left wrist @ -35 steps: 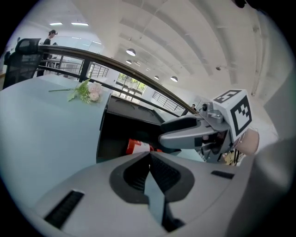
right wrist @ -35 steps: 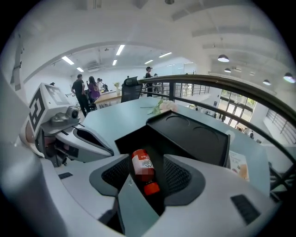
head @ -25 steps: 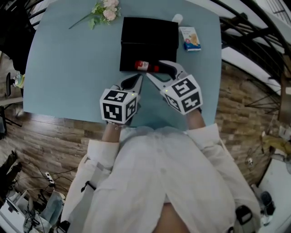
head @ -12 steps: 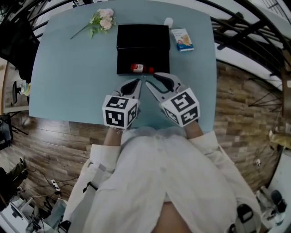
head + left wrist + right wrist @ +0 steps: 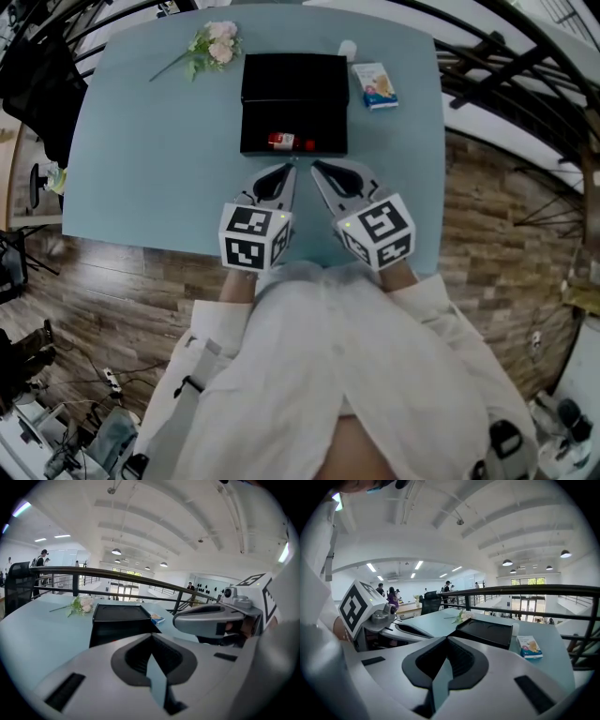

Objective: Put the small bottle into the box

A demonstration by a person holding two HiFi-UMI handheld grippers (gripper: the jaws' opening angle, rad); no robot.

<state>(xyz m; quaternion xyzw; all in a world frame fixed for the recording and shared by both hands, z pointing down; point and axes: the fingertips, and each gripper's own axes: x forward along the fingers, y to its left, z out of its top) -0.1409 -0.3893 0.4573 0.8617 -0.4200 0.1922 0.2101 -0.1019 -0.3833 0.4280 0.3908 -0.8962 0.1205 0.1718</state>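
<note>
Small bottle: on its side inside black box, in the near half, close to the near wall, a bit left of centre. Red and white showing on it. No gripper touching it. Box open, twd far edge of desk, approx mid-width.

L gripper: tips just short of box's near wall, apart from it. Fingers pressed together, nothing btwn them.

R gripper: right beside the L one, tips also nr box's near wall, not touching. Fingers just been closing, now together w/ nothing btwn.

Both angled inward, marker cubes over desk's near edge.

Further out: flowers nr far left corner of desk, well apart from box. Small carton just beside box's right side, twd far right corner. Small white thing at far edge by box's far right corner, too small to identify. White coat below desk's near edge.
</note>
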